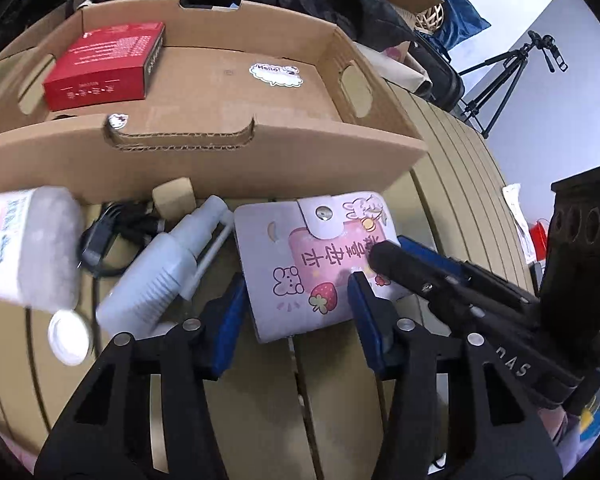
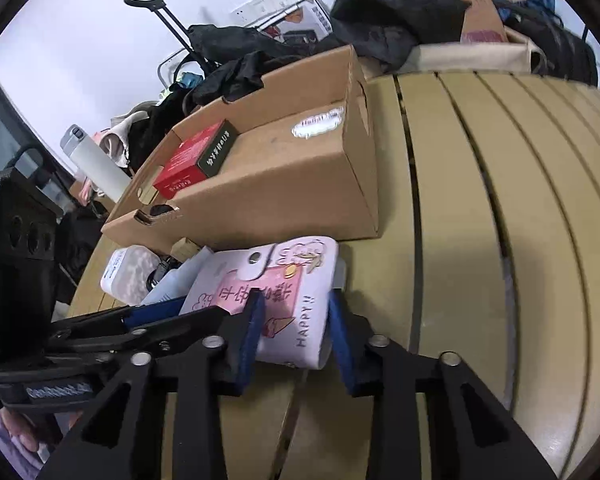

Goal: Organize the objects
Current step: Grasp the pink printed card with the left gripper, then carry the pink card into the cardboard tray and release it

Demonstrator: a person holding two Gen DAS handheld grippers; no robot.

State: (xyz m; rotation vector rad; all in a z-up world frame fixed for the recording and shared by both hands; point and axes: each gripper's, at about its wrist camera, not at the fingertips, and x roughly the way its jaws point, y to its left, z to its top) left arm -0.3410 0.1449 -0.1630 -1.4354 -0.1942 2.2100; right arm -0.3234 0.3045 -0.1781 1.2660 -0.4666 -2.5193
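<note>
A white and pink notebook (image 1: 300, 256) with cartoon rabbits and a snap flap lies on the slatted table, just in front of the cardboard tray (image 1: 204, 160). My left gripper (image 1: 296, 312) has it between its blue pads: one pad sits against its left edge, the other on its cover. My right gripper (image 2: 296, 328) is shut on the notebook (image 2: 296, 292) at its right end. In the left wrist view the right gripper (image 1: 396, 250) reaches in from the right. A red box (image 1: 104, 64) lies inside the tray.
Left of the notebook lie a white spray bottle (image 1: 156, 272), a white jar (image 1: 28, 240) with its loose cap (image 1: 68, 336), a black cable (image 1: 112, 236) and a wooden block (image 1: 172, 196). Dark clothes and bags pile behind the tray. A tripod (image 1: 500, 80) stands beyond the table.
</note>
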